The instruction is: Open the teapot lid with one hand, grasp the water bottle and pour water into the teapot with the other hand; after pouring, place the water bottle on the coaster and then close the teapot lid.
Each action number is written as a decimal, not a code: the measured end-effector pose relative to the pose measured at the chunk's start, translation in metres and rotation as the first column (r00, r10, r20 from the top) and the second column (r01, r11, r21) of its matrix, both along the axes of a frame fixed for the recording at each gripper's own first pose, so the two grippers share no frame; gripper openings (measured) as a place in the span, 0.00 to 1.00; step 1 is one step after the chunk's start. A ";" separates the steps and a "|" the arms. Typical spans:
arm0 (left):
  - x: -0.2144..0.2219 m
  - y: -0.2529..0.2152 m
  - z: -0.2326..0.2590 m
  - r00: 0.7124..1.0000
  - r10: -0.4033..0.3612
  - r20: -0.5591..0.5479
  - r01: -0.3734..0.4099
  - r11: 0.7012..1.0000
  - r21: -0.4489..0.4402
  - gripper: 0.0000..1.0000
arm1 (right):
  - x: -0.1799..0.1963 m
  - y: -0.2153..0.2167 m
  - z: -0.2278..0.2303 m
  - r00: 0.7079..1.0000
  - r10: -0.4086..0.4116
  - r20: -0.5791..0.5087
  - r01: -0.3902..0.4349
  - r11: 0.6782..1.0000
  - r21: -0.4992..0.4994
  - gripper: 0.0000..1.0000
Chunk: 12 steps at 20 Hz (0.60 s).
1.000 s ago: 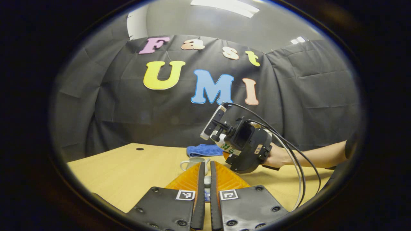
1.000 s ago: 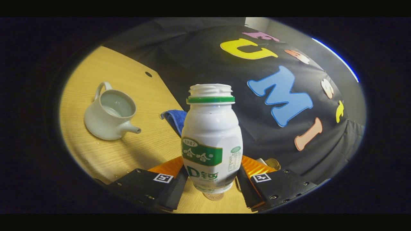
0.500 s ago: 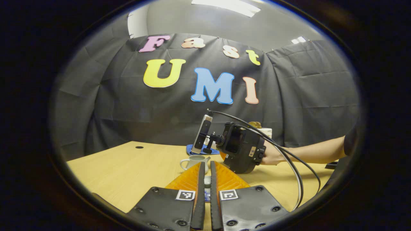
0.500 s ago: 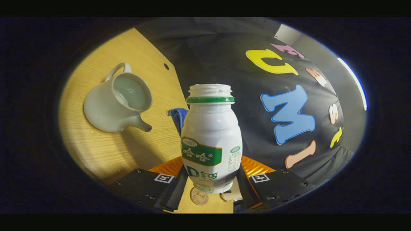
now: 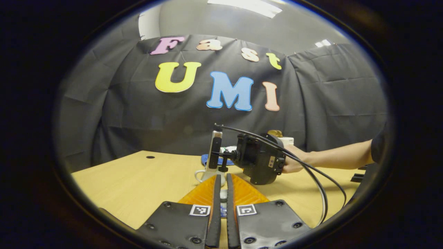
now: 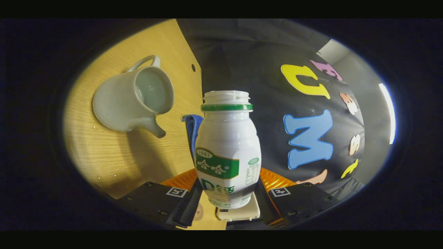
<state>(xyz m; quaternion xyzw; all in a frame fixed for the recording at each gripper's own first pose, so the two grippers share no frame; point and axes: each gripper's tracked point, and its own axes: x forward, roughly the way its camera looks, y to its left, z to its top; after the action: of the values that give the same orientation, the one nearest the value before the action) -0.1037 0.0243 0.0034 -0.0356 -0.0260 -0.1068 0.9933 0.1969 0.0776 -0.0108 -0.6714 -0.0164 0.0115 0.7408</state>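
A: Biggest first?
B: Tabletop, light wood, takes the 9 o'clock half of the right gripper view.

A: Arm?
B: In the left gripper view a bare forearm comes in from 3 o'clock, about level. The hand is wrapped round the back of the right tongs' body, with cables looping off it toward 5 o'clock.

A: Right tongs?
B: Clamped on the water bottle, one finger on each side of its lower body.

A: Bottle axis?
B: Long axis runs 6 to 12 in the right gripper view. Mouth at 12, no cap, green ring under the threads. The body is white. It has a green label with print, which I'm not reading off. It's held off the tabletop, to the spout side of the teapot.

A: Teapot?
B: Pale, at 10 o'clock, standing on the tabletop, lid off. The open mouth faces the camera, the spout points to 5 o'clock and the handle sits at 12.

A: Anything else?
B: A blue cloth just behind the bottle.

A: Left tongs?
B: Fingers drawn nearly together, a thin slit between them, pointing at 12 toward the teapot. A small pale knob is pinched in the slit. I can't tell more of it.
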 end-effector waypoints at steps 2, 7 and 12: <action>0.000 0.001 0.002 1.000 0.002 0.001 -0.002 1.000 0.000 0.17 | 0.000 -0.002 0.000 1.000 0.000 0.003 0.000 1.000 -0.024 0.72; 0.001 0.003 -0.002 1.000 0.006 -0.006 -0.006 1.000 -0.008 0.17 | -0.001 0.000 0.005 1.000 0.011 0.027 -0.009 0.996 -0.090 0.72; 0.000 0.006 0.001 1.000 0.011 -0.002 -0.011 1.000 -0.003 0.17 | -0.004 0.002 0.009 0.998 0.033 0.047 -0.025 0.987 -0.158 0.72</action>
<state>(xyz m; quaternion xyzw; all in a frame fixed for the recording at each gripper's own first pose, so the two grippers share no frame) -0.1034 0.0302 0.0040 -0.0369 -0.0253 -0.1011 0.9939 0.1933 0.0798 -0.0015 -0.7275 -0.0434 0.0069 0.6847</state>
